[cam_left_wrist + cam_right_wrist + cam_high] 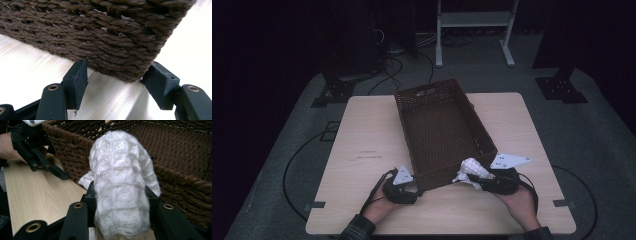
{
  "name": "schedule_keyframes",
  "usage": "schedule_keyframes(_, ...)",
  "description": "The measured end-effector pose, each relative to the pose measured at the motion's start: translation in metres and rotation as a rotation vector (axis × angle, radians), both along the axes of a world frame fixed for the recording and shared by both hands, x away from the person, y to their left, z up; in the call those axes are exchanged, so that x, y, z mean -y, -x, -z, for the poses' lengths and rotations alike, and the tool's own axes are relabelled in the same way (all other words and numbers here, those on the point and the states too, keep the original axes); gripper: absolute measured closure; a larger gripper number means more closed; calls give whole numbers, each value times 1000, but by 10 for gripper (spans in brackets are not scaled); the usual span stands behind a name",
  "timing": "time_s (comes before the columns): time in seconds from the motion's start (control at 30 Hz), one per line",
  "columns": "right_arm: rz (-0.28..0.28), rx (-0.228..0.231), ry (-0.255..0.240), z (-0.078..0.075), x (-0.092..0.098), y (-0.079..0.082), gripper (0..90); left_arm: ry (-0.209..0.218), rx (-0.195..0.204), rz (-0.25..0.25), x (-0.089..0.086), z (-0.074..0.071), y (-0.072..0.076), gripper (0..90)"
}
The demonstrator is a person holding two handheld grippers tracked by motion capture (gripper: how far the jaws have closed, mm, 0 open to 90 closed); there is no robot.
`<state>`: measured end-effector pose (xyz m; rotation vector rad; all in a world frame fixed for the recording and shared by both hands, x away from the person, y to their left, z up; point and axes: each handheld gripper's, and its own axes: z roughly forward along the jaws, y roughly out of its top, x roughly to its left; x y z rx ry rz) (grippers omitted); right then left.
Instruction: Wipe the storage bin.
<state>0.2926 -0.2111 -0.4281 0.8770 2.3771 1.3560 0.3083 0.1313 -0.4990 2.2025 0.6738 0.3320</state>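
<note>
**A:** ok so starting nearest the person: two hands come in from the bottom edge of the high view, each with a black two-jaw gripper. The right gripper [476, 180] is clamped on a white, knobbly knitted cloth [473, 171], bunched up into a lump. In the right gripper view that cloth [122, 195] bulges up between the two black jaws, squeezed from both sides, with a loose flap hanging off toward the left

**B:** and where is the cloth relative to the basket?

**A:** right at the near right corner of the dark brown woven rectangular basket [414, 132]. In the high view it sits against the outside of the near wall, up by the rim. Can't tell if it's actually touching the weave. It's not inside

**B:** left one?

**A:** the left gripper [414, 192] is at the near left corner of the basket. In the left gripper view the jaws stand spread apart, one on each side of the basket's bottom corner [105, 37]. The right-hand pad [160, 83] looks like it's just touching the weave, the left-hand pad [76, 81] sits just beside it, so it's straddling the corner rather than squeezing it

**B:** what's it all on?

**A:** a pale wooden square table [362, 130]. The basket lies at a slant across the middle of it, running away from the person, a cut-out handle slot in the far wall. Past the table there's grey floor with black cables [384, 75] and a white metal frame stand [474, 30] at the back, and the rest is dark
</note>
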Motion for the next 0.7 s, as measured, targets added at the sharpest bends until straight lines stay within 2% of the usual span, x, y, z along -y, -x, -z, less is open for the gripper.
schedule_keyframes(0.23, -8, -22, 6, 7, -1, -2, 602, 0, 0, 0, 0, 0, 0, 364)
schedule_keyframes(0.6, -25, -97, 89, 33, -11, -9, 602, 1, 0, -1, 0, 0, 0, 364)
schedule_keyframes(0.7, -31, -112, 92, 38, -13, -11, 602, 2, 1, -3, 0, 0, 0, 364)
